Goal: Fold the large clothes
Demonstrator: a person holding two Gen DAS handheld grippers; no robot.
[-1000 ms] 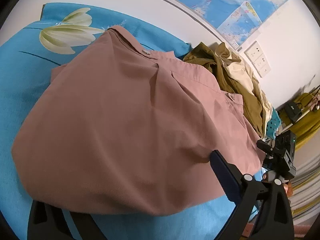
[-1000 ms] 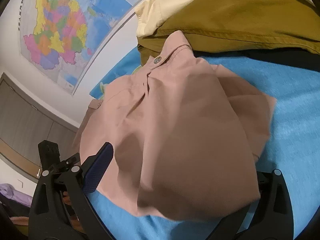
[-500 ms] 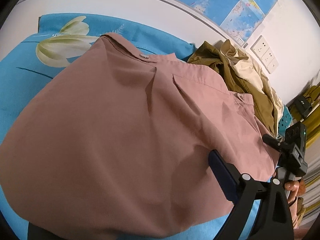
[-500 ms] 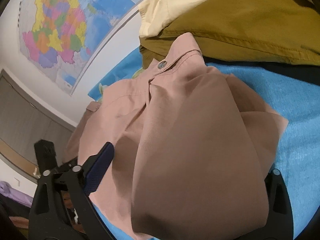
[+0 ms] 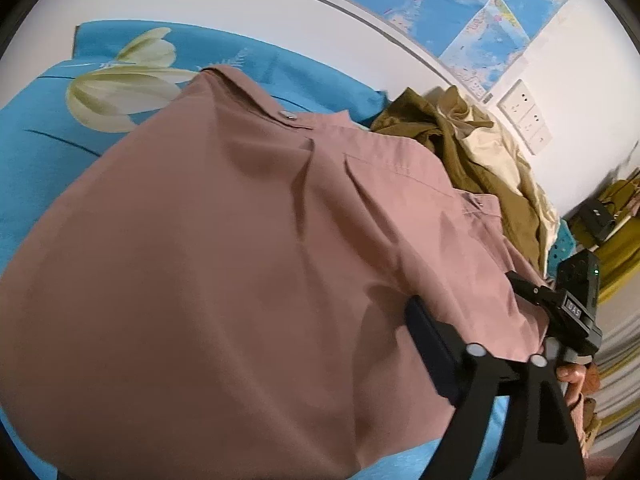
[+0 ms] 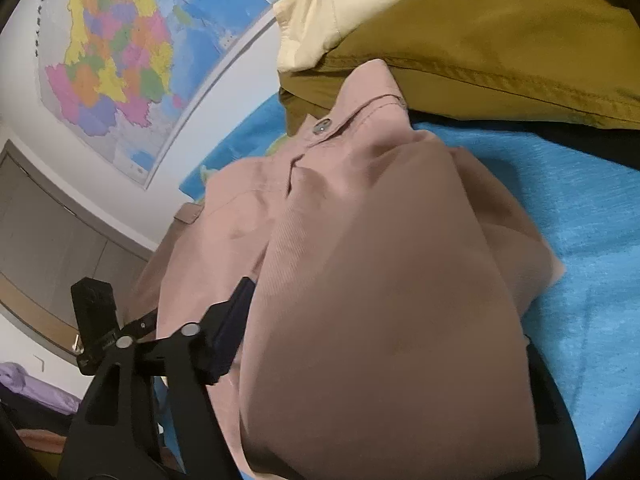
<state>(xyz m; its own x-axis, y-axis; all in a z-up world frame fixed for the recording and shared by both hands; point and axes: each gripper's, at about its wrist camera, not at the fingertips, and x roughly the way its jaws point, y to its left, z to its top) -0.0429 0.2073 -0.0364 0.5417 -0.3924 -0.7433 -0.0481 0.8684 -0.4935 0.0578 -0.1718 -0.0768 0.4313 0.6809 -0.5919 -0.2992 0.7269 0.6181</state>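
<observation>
- Pink shirt (image 5: 248,264): lies spread on the blue sheet (image 5: 36,152), filling most of the L wrist view; collar edge w/ a snap (image 5: 286,116) at approx. 12 o'clock, hem bulging toward you at 6.
- R wrist view: same shirt (image 6: 384,280) seen from its other side, a folded layer heaped in the centre; a second snap (image 6: 322,125) at 12 o'clock on the collar band.
- Your left gripper (image 5: 240,420): jaws wide, have just been closing a little; shirt hem lies between them. Only the R finger (image 5: 434,354) shows, its dark pad lying against the cloth at approx. 4 o'clock; the L finger is hidden under fabric. Whether the pads pinch the cloth: cannot tell.
- Your right gripper (image 6: 380,344): jaws wide but narrower than the left's, have just been closing; the heaped fold sits between them. L finger (image 6: 232,328) pad touches the fold's edge at 8 o'clock; R finger (image 6: 540,384) at 4 o'clock is mostly covered by cloth. Firm grip not confirmed.
- Olive garment (image 5: 452,140): piled w/ a cream one (image 5: 492,156) at 2 o'clock in the L view, touching the shirt's far corner; in the R view the olive (image 6: 500,40) overlaps the collar at 12–1 o'clock.
- Sheet: pale flower print (image 5: 120,92) at 10 o'clock, beside the collar.
- Wall behind: a map (image 6: 116,64) at 10 o'clock in the R view.
- Your right hand (image 5: 576,376) shows at 4 o'clock in the L view, under its camera mount.
</observation>
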